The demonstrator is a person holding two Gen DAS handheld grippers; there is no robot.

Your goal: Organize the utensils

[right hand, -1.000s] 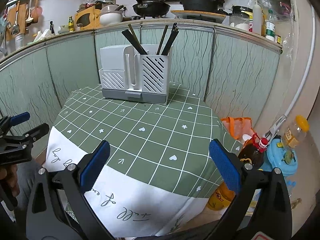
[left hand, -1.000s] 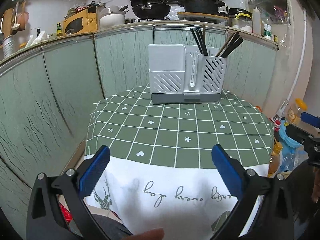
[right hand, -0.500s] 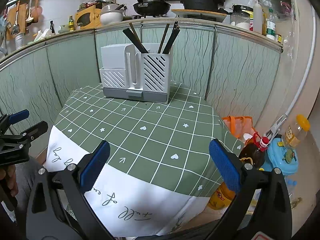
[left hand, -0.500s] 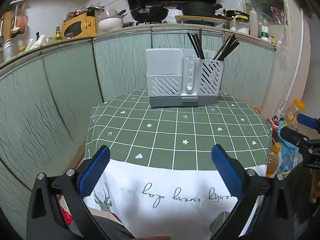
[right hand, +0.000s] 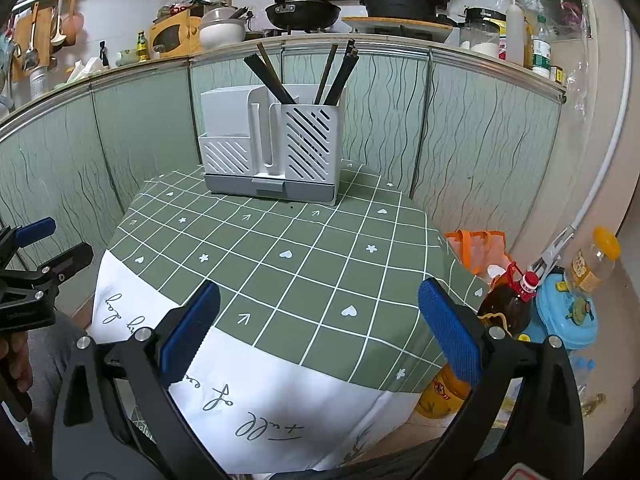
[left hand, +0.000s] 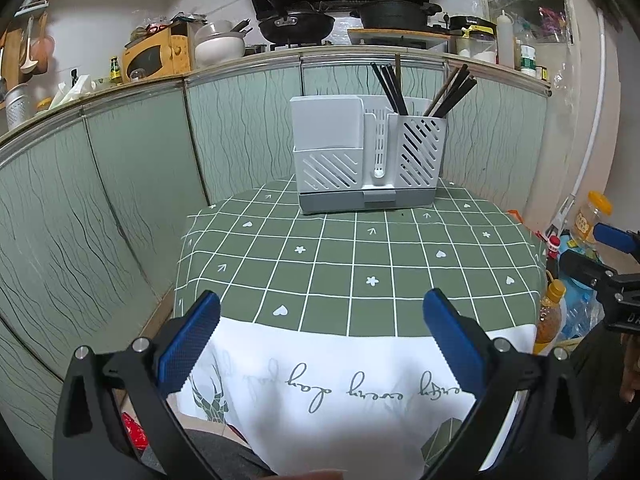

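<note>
Both the left gripper [left hand: 320, 336] and right gripper [right hand: 318, 330] hang wide open and empty, well short of the chopsticks [right hand: 338, 74] standing upright in the rack [right hand: 272, 152] straight ahead.

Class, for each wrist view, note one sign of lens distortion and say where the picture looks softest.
Left wrist view: the counter edge bows like an arch; the tablecloth hem at the bottom is soft. Right wrist view: the white pipe curves; corners go black, the holder stays sharp.

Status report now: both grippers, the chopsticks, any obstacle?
Left gripper open, empty. Right gripper open, empty. Chopsticks upright in holder, right compartment. Tablecloth bare between.
</note>
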